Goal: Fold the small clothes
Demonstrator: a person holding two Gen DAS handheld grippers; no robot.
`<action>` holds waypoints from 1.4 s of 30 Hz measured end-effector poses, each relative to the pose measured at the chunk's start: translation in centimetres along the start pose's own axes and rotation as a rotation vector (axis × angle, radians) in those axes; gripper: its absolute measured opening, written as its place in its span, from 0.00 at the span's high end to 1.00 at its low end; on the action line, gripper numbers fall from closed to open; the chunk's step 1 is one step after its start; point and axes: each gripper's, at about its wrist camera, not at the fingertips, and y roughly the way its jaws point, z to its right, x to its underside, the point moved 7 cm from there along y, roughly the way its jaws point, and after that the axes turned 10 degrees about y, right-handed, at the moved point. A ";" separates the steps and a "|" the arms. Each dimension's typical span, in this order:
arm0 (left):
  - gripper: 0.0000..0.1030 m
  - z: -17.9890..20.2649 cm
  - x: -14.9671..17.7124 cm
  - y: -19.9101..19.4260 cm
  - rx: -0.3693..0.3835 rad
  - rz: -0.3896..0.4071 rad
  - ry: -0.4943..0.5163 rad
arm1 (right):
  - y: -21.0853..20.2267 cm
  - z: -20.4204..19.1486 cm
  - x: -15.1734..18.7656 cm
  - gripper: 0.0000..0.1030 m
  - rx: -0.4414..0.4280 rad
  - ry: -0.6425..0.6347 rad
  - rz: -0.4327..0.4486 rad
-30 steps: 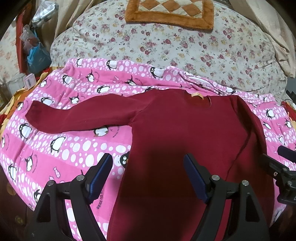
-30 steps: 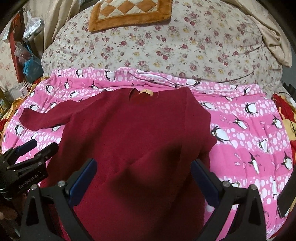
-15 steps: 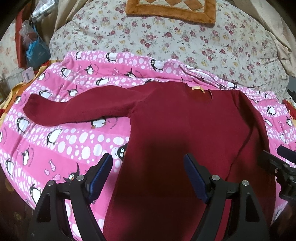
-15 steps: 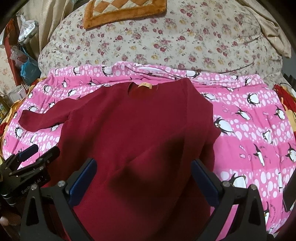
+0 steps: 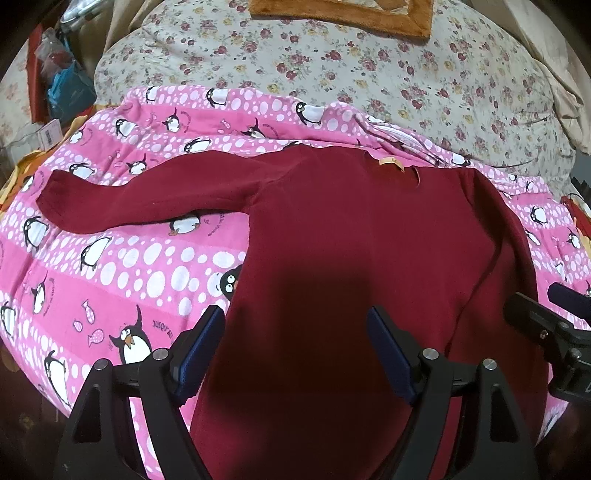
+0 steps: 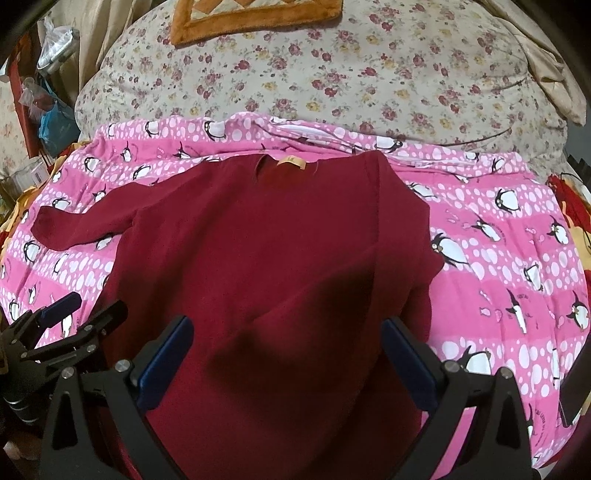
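A dark red long-sleeved top (image 5: 343, 236) lies flat on a pink penguin blanket (image 5: 122, 266), collar with a yellow label at the far end. Its left sleeve (image 5: 140, 199) stretches out to the left. Its right sleeve is folded in over the body (image 6: 402, 236). My left gripper (image 5: 295, 332) is open and empty, above the lower left part of the top. My right gripper (image 6: 288, 343) is open and empty, above the lower right part. Each gripper shows in the other's view: the right one (image 5: 543, 317), the left one (image 6: 74, 314).
The blanket (image 6: 517, 236) lies on a bed with a floral quilt (image 5: 369, 66) behind it. An orange-edged checked cushion (image 6: 255, 14) sits at the far end. Bags and boxes (image 5: 59, 88) stand at the left. A beige cloth (image 6: 546, 62) lies at the far right.
Both grippers have moved a little away from the head of the bed and down, so the top sits higher and larger in view. The top has not moved. Both jaws stay open.
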 end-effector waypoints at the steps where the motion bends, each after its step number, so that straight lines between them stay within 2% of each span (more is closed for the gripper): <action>1: 0.41 -0.1 0.0 0.0 -0.001 0.001 -0.001 | 0.0 0.0 0.0 0.00 0.000 -0.001 0.000; 17: 0.41 -0.5 -0.6 -0.1 -0.016 0.008 0.005 | 0.3 -0.2 -0.1 0.00 -0.001 -0.013 0.002; 29: 0.41 -0.8 -0.8 -0.3 -0.032 0.014 0.007 | 0.9 0.8 -0.3 0.00 -0.009 0.048 0.010; 42: 0.41 -1.4 -1.1 -0.2 -0.045 0.014 0.004 | 1.4 0.2 0.0 0.00 0.012 0.011 0.003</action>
